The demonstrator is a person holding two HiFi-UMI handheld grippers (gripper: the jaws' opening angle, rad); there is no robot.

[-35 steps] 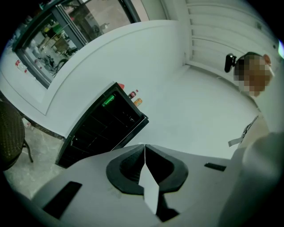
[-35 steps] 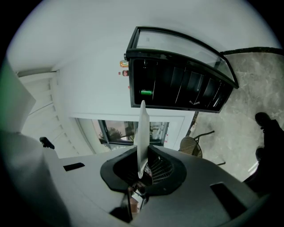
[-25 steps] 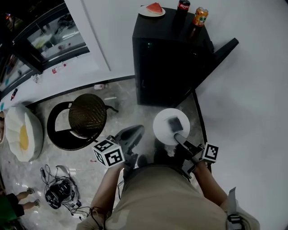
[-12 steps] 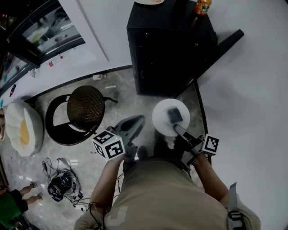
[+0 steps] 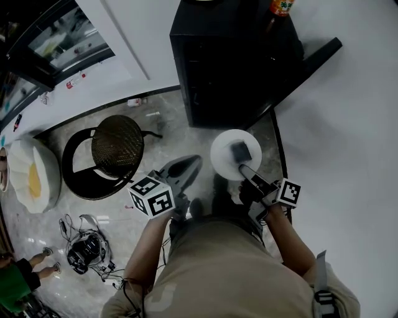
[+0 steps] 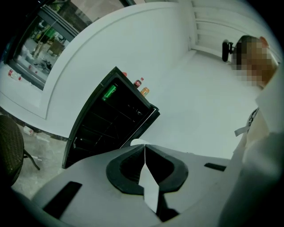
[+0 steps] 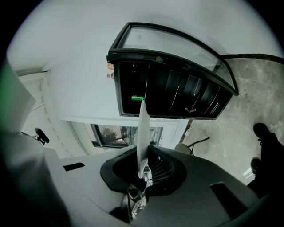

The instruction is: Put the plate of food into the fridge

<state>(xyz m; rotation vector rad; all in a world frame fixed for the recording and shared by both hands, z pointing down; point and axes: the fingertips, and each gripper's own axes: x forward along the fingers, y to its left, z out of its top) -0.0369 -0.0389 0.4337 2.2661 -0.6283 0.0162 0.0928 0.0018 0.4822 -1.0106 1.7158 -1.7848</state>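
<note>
A black mini fridge (image 5: 230,62) stands against the white wall ahead, its door (image 5: 311,62) swung open to the right. My right gripper (image 5: 241,163) is shut on the rim of a white plate (image 5: 231,158), held level in front of the fridge; a dark finger lies across the plate. The right gripper view shows the plate (image 7: 143,128) edge-on between the jaws of my right gripper (image 7: 142,153), with the fridge (image 7: 173,84) behind. My left gripper (image 5: 186,168) is shut and empty, left of the plate. In its own view the left gripper (image 6: 144,150) faces the fridge (image 6: 111,119).
A drink can (image 5: 281,6) stands on the fridge top; two cans (image 6: 141,87) show there in the left gripper view. A round wicker stool (image 5: 115,146), a white cushion (image 5: 28,180) and a tangle of cables (image 5: 84,254) lie on the marble floor to the left. Another person's legs (image 5: 18,279) are bottom left.
I have moved a little closer to the fridge; the plate in the right gripper is slightly nearer it. The watermelon plate on the fridge top has slid out of the head view.
</note>
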